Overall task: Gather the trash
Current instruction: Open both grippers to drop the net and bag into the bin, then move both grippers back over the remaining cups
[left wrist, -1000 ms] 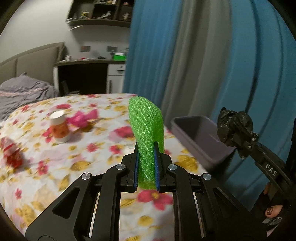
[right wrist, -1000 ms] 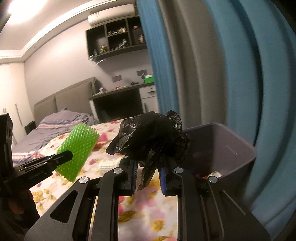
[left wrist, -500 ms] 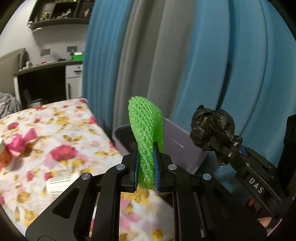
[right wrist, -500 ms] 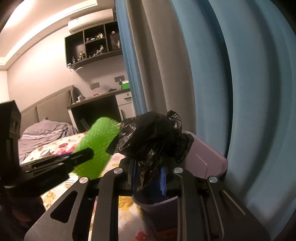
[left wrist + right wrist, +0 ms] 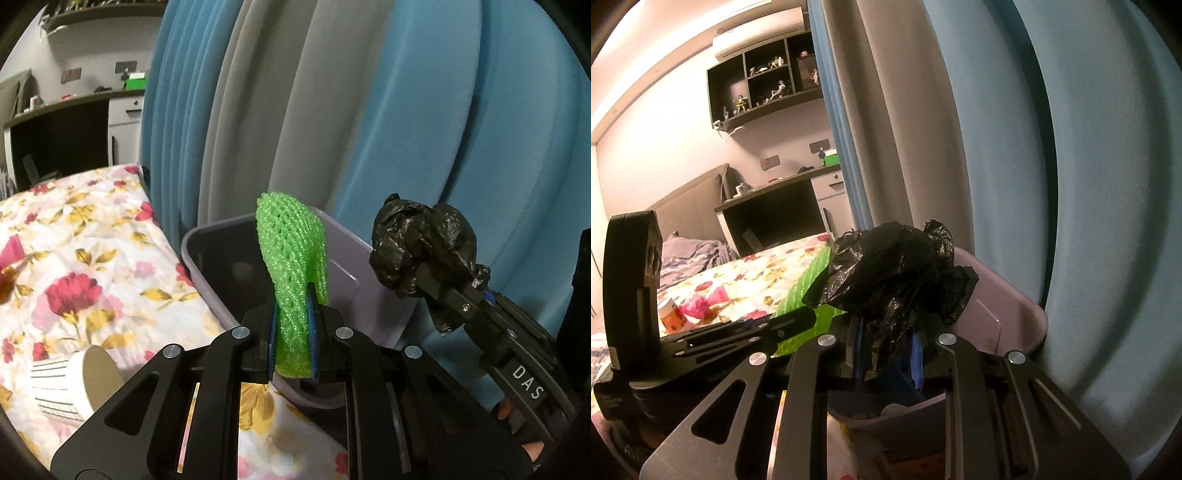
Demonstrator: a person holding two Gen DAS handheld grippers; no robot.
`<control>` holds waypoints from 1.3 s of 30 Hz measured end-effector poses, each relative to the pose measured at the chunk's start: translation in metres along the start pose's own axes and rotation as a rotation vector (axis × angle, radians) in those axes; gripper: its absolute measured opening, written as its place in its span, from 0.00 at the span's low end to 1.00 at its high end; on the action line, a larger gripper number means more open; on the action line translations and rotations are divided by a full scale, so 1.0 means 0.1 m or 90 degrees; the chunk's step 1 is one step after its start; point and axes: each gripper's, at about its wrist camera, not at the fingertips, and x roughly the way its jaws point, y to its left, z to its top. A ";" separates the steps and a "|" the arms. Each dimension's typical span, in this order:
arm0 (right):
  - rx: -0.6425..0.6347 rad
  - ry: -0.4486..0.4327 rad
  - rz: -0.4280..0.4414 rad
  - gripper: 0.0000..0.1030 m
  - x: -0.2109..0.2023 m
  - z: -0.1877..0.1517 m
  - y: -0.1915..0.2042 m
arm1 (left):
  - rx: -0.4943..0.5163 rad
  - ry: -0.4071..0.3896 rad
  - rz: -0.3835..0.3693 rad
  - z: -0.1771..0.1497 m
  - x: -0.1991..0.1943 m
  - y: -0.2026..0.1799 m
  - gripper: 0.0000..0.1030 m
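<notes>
My left gripper (image 5: 292, 332) is shut on a green foam net sleeve (image 5: 293, 266) that stands up over the near rim of the purple bin (image 5: 343, 273). My right gripper (image 5: 886, 354) is shut on a crumpled black plastic bag (image 5: 894, 269) and holds it above the same bin (image 5: 1008, 317). In the left wrist view the right gripper (image 5: 428, 273) with the black bag (image 5: 421, 243) is to the right of the bin. In the right wrist view the left gripper (image 5: 801, 317) and the green sleeve (image 5: 805, 288) are at the left.
The bin sits at the edge of a flowered bedspread (image 5: 74, 266), against blue and grey curtains (image 5: 406, 129). A paper cup (image 5: 74, 384) lies on its side at the left. An orange bottle (image 5: 670, 314) and pink wrapper (image 5: 701, 304) lie farther back.
Both grippers have swung right from over the bed to the purple bin, each still holding its piece of trash. The bin now sits right under and ahead of them.
</notes>
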 end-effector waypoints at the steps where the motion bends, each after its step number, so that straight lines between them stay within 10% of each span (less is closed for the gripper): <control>1: 0.000 0.000 0.000 0.20 0.01 0.01 -0.01 | -0.001 0.002 -0.002 0.00 0.02 0.00 0.12; 17: 0.009 0.019 -0.004 0.22 0.20 0.03 -0.06 | -0.021 0.026 -0.036 -0.03 0.26 0.07 0.15; 27: 0.020 0.025 -0.016 0.28 0.26 0.03 -0.12 | -0.044 0.005 -0.008 -0.09 0.19 0.22 0.75; 39: 0.019 -0.003 -0.013 0.57 0.12 0.04 -0.05 | -0.052 -0.059 0.085 -0.21 -0.40 0.33 0.94</control>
